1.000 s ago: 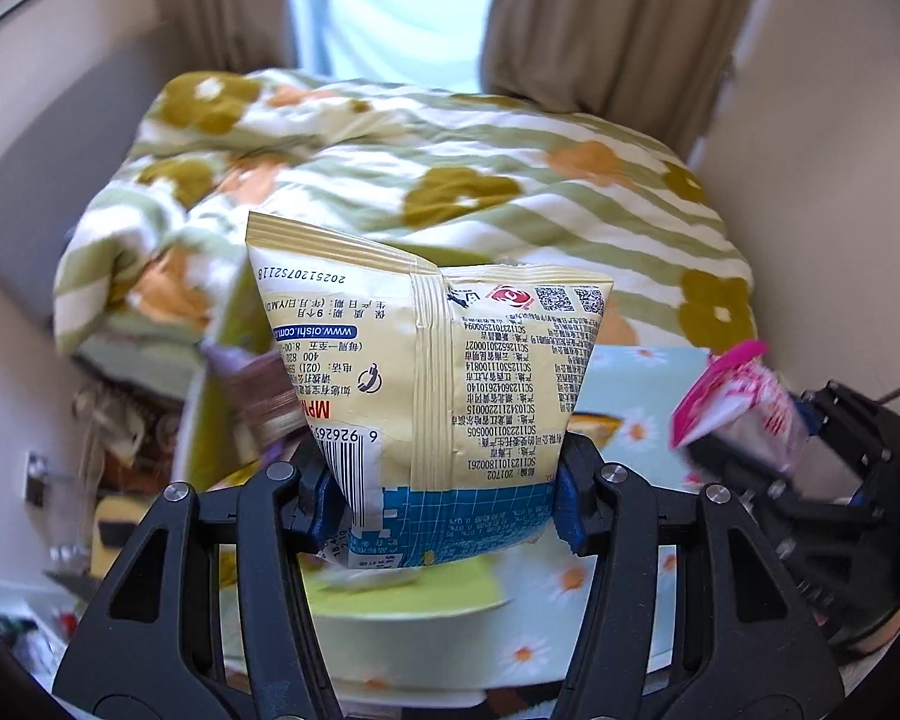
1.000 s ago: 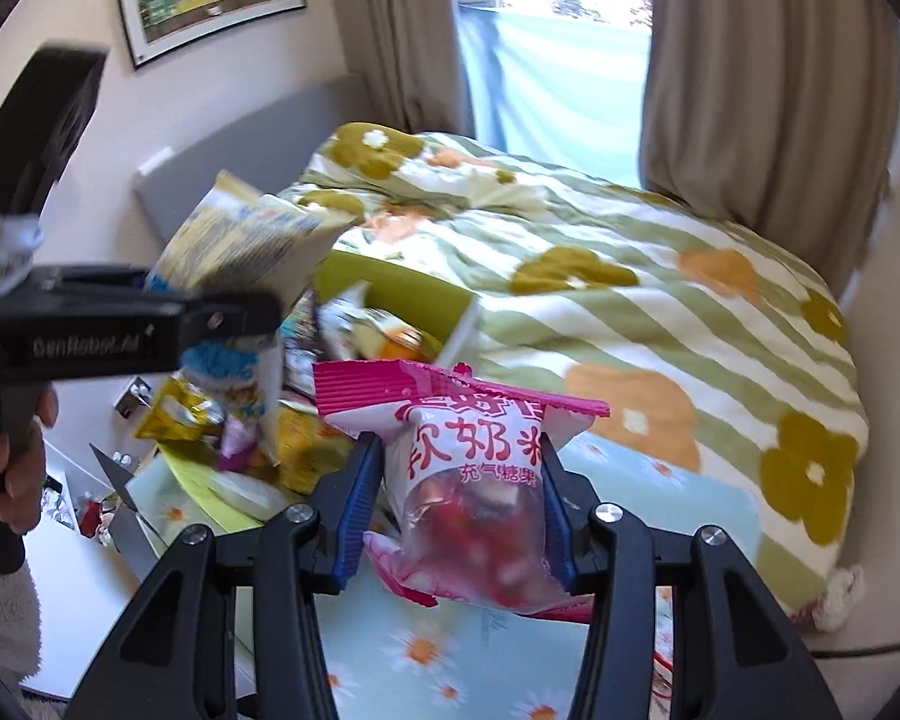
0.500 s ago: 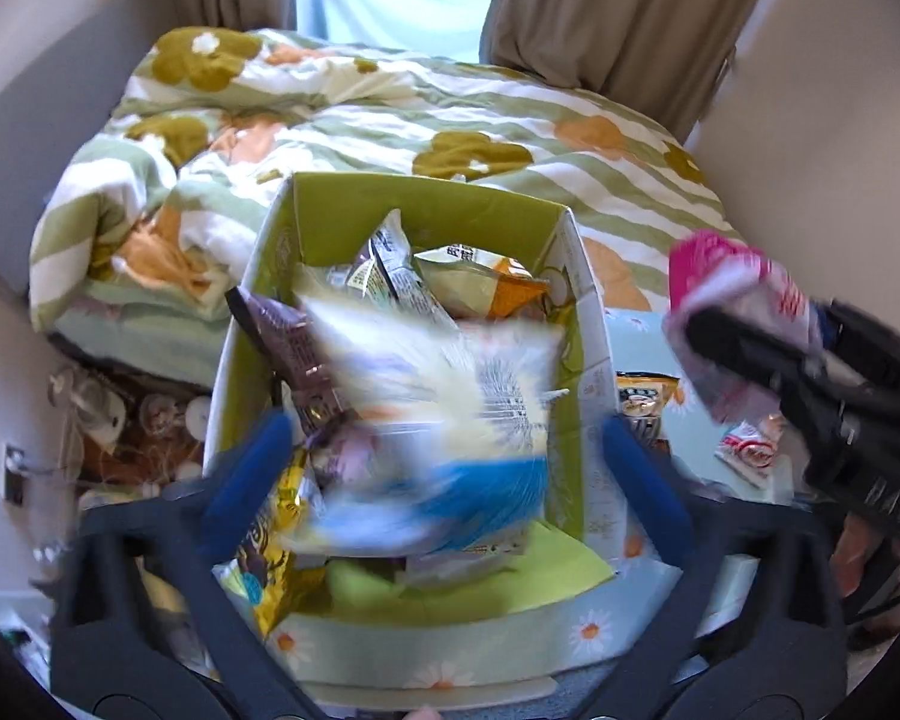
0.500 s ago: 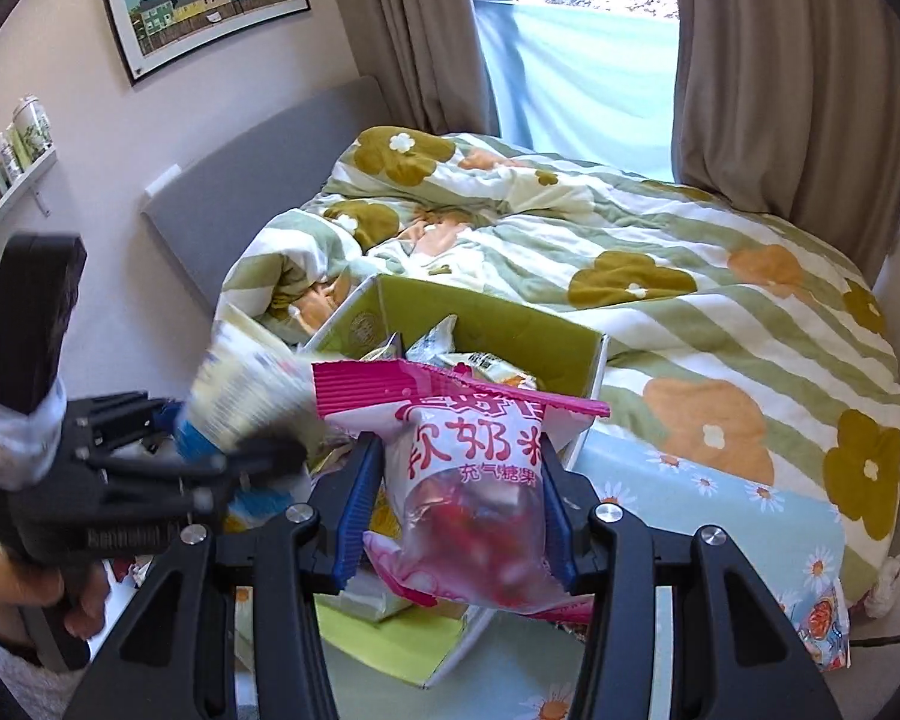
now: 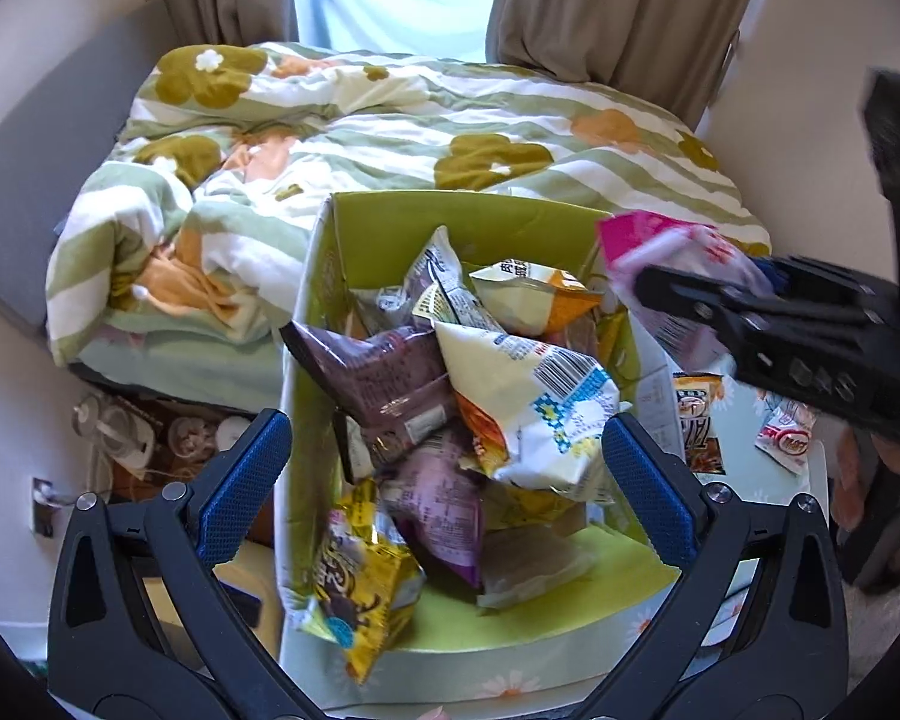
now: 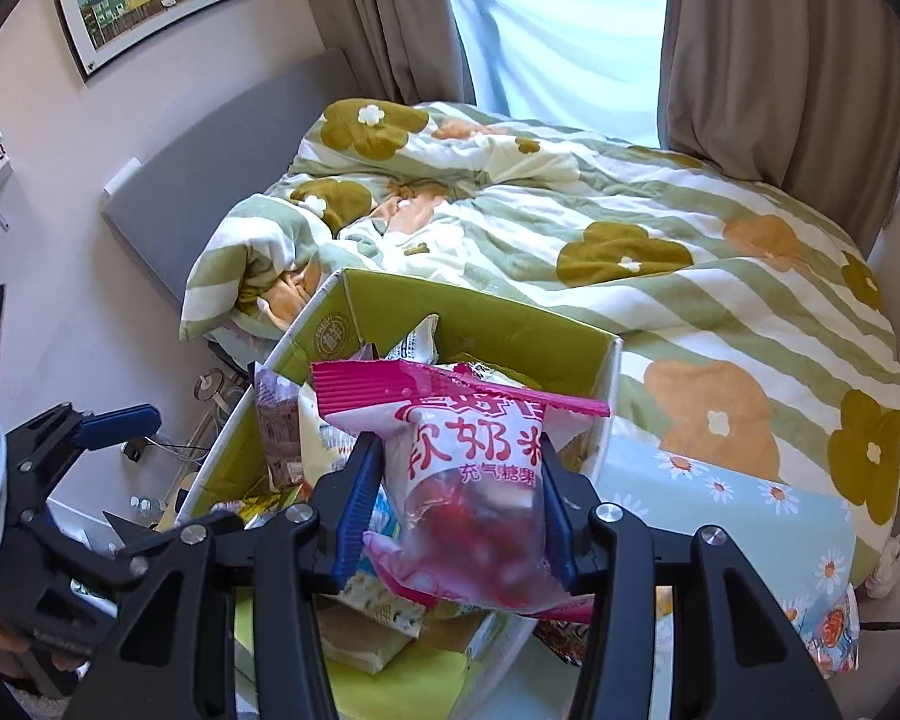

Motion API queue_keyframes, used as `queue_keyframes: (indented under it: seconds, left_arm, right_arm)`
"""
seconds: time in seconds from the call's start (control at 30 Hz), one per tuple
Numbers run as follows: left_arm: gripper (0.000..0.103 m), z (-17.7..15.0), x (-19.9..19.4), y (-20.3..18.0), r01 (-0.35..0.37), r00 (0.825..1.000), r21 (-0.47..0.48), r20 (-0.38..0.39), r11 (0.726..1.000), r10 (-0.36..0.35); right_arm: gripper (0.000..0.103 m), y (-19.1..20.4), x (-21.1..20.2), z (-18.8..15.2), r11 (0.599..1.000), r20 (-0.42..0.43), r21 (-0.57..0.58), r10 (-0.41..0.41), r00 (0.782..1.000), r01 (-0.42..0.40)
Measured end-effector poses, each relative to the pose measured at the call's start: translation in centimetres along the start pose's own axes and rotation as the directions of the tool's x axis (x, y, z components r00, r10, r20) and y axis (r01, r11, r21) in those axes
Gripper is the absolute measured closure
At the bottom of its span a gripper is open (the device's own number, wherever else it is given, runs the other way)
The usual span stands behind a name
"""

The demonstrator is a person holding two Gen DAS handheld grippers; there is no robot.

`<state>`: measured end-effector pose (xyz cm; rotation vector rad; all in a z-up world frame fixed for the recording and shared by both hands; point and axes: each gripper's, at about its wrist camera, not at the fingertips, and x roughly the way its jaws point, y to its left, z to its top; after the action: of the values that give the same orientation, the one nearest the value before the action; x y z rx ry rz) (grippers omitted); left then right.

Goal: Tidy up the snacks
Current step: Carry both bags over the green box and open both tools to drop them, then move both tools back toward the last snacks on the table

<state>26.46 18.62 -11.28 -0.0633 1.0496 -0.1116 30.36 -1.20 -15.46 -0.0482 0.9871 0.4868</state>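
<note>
**Pink candy bag held over the green snack box**

The right gripper (image 6: 459,504) is clenched on the pink-and-white plastic candy bag (image 6: 474,480), which is gripped at mid-body just above the near end of the open green cardboard box (image 6: 480,324). The bag is judged light, air-puffed, crinkly and slippery; a hold across the belly below the crimped top seal is advised. The left gripper (image 5: 444,480) stands released with nothing between its pads. The pale yellow chip bag (image 5: 528,402) lies on the heaped packets in the box. The floral quilted bed (image 5: 390,120) lies beyond.
</note>
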Motion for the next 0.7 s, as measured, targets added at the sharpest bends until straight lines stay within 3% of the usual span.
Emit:
queue_keyframes:
  seconds: [0.27, 0.3, 0.33, 0.4, 0.7]
  left_arm:
    - [0.001, 0.4, 0.7, 0.9, -0.028, 1.0, 0.018, 0.002, 0.999, 0.028]
    - [0.001, 0.3, 0.8, 1.0, -0.032, 0.999, 0.021, 0.0, 0.999, 0.032]
    - [0.001, 0.3, 0.9, 1.0, -0.034, 0.999, 0.023, -0.002, 0.999, 0.034]
    - [0.001, 0.1, 1.1, 1.0, -0.035, 0.999, 0.02, -0.007, 0.999, 0.036]
    - [0.001, -0.8, 0.0, 0.3, -0.063, 0.998, 0.007, 0.008, 0.998, 0.063]
  right_arm:
    - [0.055, -0.1, 3.2, 2.0, 1.0, -0.034, 0.01, -0.002, 0.999, 0.002]
    - [0.045, 0.0, 3.0, 1.9, 1.0, -0.011, 0.01, -0.011, 1.0, 0.011]
    - [0.023, -0.1, 2.8, 1.8, 1.0, 0.009, 0.012, -0.019, 1.0, 0.019]
    - [0.0, -0.5, 2.2, 1.2, 0.999, 0.036, 0.032, -0.014, 0.999, 0.013]
    - [0.0, -1.7, -0.7, -0.4, 0.997, 0.071, 0.073, 0.005, 0.997, -0.01]
